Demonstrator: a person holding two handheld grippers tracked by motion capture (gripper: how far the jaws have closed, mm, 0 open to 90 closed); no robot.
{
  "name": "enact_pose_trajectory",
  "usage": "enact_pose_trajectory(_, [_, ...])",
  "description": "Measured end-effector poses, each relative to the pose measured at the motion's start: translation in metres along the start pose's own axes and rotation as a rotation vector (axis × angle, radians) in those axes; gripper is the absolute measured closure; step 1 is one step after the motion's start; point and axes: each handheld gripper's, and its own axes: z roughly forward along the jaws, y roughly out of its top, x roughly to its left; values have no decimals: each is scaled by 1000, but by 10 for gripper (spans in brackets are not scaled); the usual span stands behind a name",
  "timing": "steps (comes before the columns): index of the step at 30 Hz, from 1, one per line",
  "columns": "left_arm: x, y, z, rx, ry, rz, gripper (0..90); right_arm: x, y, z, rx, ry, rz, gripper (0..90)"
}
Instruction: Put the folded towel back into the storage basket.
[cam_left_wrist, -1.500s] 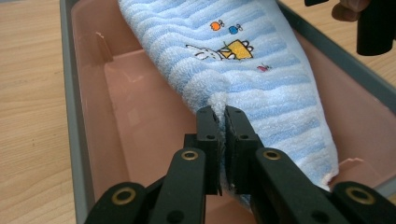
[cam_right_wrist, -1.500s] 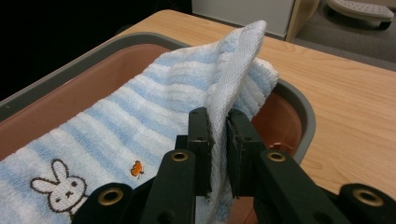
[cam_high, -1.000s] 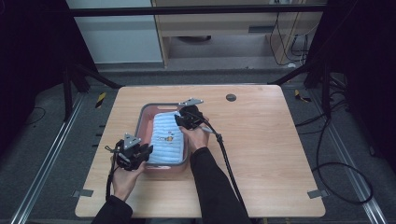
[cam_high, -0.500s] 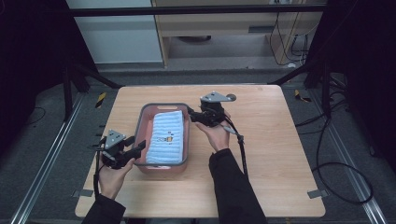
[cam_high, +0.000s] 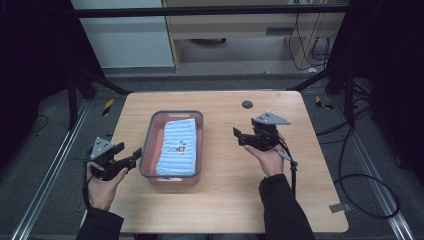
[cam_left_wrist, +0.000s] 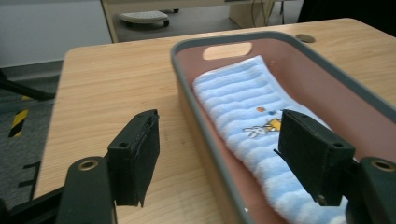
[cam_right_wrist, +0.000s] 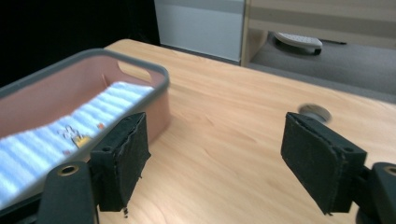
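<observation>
From above, the towel (cam_high: 174, 146) was seen folded in the bin (cam_high: 146, 150), between the left gripper (cam_high: 131, 155) and right gripper (cam_high: 238, 135). In both gripper views, jaws just opened wide were shown empty.

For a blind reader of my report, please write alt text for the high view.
A folded blue striped towel lies in a pink basket on a wooden table. The left gripper and right gripper, both open and empty, flank it.
</observation>
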Motion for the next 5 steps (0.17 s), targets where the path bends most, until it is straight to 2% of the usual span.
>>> enact_pose_trajectory(5, [15, -9, 3, 23, 35, -20, 276, -22, -25, -22, 20, -34, 16, 227])
